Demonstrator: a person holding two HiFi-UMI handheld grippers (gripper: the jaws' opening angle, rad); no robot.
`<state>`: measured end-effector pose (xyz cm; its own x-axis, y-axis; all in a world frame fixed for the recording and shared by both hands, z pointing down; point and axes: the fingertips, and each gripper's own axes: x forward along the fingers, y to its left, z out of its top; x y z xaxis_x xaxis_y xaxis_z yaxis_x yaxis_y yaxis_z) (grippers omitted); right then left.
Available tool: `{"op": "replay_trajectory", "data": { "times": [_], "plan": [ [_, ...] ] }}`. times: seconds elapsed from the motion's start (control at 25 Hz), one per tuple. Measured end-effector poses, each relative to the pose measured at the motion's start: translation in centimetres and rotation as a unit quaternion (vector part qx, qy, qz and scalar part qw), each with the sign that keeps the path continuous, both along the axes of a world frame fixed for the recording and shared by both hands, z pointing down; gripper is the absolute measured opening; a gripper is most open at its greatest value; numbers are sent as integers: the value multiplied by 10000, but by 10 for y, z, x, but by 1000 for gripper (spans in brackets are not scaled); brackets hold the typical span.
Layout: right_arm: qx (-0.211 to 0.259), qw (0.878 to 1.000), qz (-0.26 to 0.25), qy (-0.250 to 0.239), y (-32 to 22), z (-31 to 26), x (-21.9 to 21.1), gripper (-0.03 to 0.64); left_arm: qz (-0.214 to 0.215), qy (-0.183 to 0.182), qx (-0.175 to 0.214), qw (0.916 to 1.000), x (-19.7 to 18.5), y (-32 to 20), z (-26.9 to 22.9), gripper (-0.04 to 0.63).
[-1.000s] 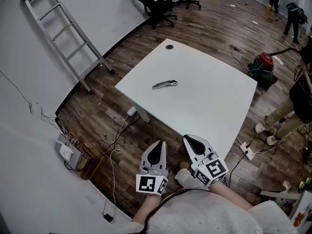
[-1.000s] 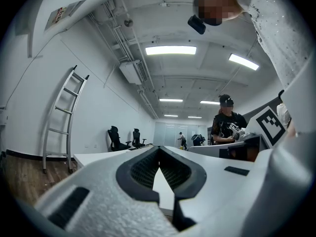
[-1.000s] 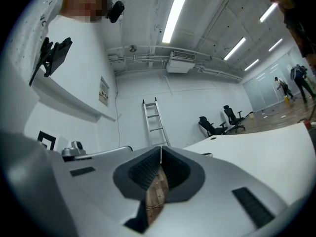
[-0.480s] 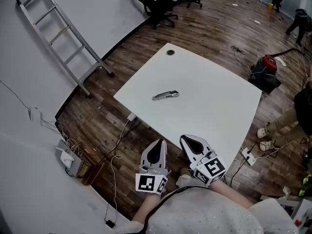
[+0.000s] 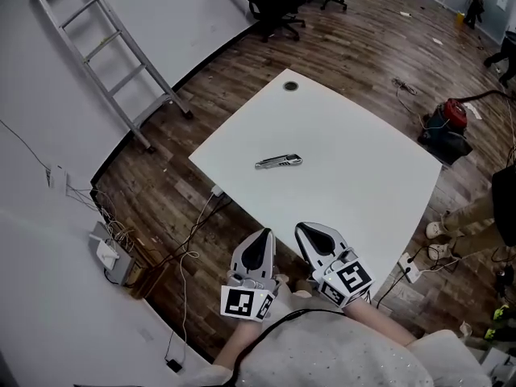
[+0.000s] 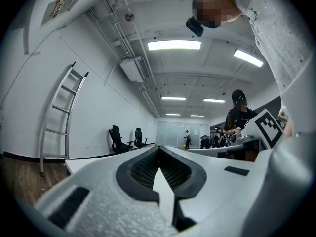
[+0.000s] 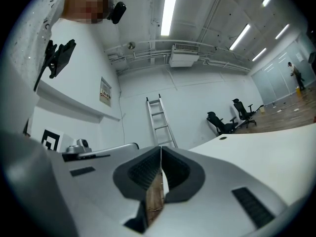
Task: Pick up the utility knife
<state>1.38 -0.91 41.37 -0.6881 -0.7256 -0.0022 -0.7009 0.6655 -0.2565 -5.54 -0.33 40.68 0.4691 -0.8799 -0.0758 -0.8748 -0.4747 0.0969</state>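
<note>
The utility knife [image 5: 278, 162], silver with a dark grip, lies flat on the white table [image 5: 347, 135], left of its middle. Neither gripper view shows the knife. My left gripper [image 5: 264, 235] hangs over the wooden floor just short of the table's near corner, its jaws shut with nothing between them [image 6: 159, 151]. Beside it, my right gripper [image 5: 305, 230] is at the table's near edge, also shut and empty [image 7: 160, 153]. Both point level toward the table, well short of the knife.
An aluminium ladder [image 5: 105, 55] leans on the wall at the left. Office chairs [image 5: 278, 6] stand beyond the table. A red vacuum [image 5: 451, 115] and a person's legs [image 5: 472, 216] are at the right. Cables and a power strip [image 5: 109, 256] lie on the floor at the left.
The table and knife have slid lower in the head view as I come nearer. Both grippers have stayed shut, side by side.
</note>
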Motion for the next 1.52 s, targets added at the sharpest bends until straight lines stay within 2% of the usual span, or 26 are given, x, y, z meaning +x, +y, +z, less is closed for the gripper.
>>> {"op": "replay_trajectory", "data": {
  "times": [0.28, 0.68, 1.16, 1.32, 1.44, 1.52],
  "plan": [
    [58, 10000, -20, 36, -26, 5, -6, 9, 149, 12, -33, 9999, -3, -29, 8, 6],
    [-29, 9996, 252, 125, -76, 14, 0, 9, 379, 85, -23, 9992, -3, -83, 13, 6],
    [-201, 9988, 371, 238, -119, 57, 0, 9, 537, 164, -170, 9983, -2, -129, 60, 6],
    [-291, 9982, 148, 497, -124, 77, -6, 9, 550, 164, -236, 9981, -4, -135, 75, 6],
    [-374, 9948, -337, 887, -133, 92, -16, 9, 597, 124, -202, 9979, -5, -141, 79, 6],
    [-421, 9882, -755, 1263, -141, 99, -22, 9, 620, 86, -172, 9979, -3, -146, 80, 6]
  ]
}}
